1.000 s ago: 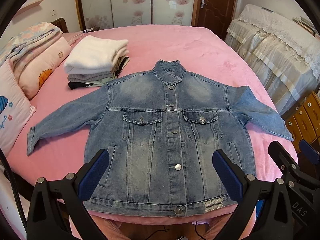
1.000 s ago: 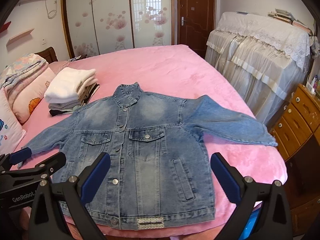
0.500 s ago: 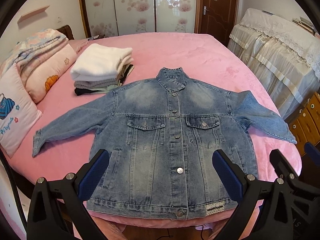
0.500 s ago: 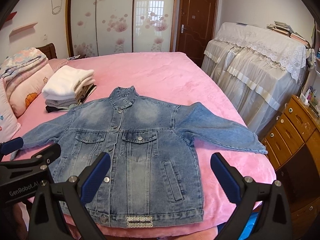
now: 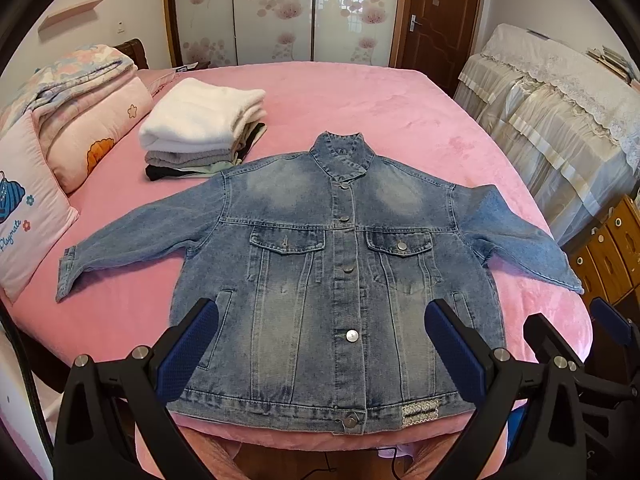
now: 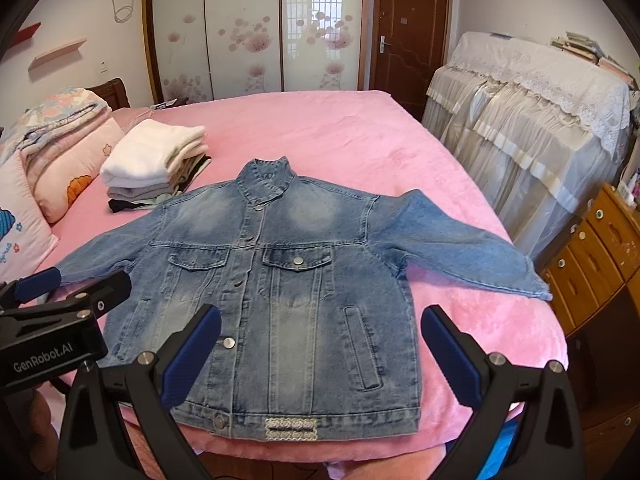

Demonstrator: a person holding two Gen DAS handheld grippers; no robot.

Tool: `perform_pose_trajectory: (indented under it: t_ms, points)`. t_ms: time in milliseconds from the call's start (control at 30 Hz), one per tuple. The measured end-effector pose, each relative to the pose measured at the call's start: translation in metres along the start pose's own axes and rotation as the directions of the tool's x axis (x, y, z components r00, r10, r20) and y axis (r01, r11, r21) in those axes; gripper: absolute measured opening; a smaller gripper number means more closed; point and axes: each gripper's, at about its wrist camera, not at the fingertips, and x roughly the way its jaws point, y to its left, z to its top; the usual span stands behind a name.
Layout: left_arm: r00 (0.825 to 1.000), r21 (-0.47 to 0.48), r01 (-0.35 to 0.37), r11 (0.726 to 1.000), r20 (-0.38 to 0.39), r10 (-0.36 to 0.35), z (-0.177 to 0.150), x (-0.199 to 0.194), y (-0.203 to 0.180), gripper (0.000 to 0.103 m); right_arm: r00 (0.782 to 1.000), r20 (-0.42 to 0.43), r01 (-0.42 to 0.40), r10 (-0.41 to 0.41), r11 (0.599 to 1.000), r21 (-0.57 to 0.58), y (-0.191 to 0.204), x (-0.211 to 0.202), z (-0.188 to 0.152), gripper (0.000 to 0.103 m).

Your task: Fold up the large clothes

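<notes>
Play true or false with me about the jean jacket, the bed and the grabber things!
1. The denim jacket lies spread flat, buttoned, front up. True.
2. The left gripper is clamped on the hem. False: its jaws are open, holding nothing.
3. Folded clothes are stacked beyond the jacket's sleeve. True.
4. The bed cover is green. False: pink.
5. The right gripper is open. True.
</notes>
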Motion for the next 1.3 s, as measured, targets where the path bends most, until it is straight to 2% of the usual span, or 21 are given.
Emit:
perform_pose_trajectory:
  t_ms: [600, 733, 933, 1100, 1300]
  points:
    - [0.999, 0.015, -0.041, 0.999, -0.025, 0.042, -0.007, 0.004, -0.008, 0.102, 0.999, -0.015, -0.031, 0.031, 0.999, -0.013, -0.003, 0.004, -0.006, 0.101]
    - [0.998, 0.026, -0.059, 0.998, -0.027, 0.059, -0.007, 0.007, -0.012, 0.102, 1.000, -0.001, -0.010, 0.010, 1.000, -0.029, -0.003, 0.005, -0.007, 0.101]
    - [0.998, 0.027, -0.047, 0.999, -0.037, 0.048, -0.007, 0.010, -0.017, 0.102, 0.999, -0.020, -0.032, 0.032, 0.999, -0.009, -0.016, 0.012, -0.010, 0.101]
    - [0.999, 0.046, -0.034, 0.998, -0.039, 0.036, -0.007, 0.013, -0.031, 0.102, 0.999, -0.030, -0.040, 0.041, 0.999, 0.006, -0.028, 0.019, -0.015, 0.101]
    - [0.998, 0.110, -0.041, 0.993, -0.041, 0.046, -0.006, 0.019, -0.062, 0.102, 0.998, -0.033, -0.048, 0.049, 0.998, 0.037, -0.046, 0.026, -0.021, 0.101]
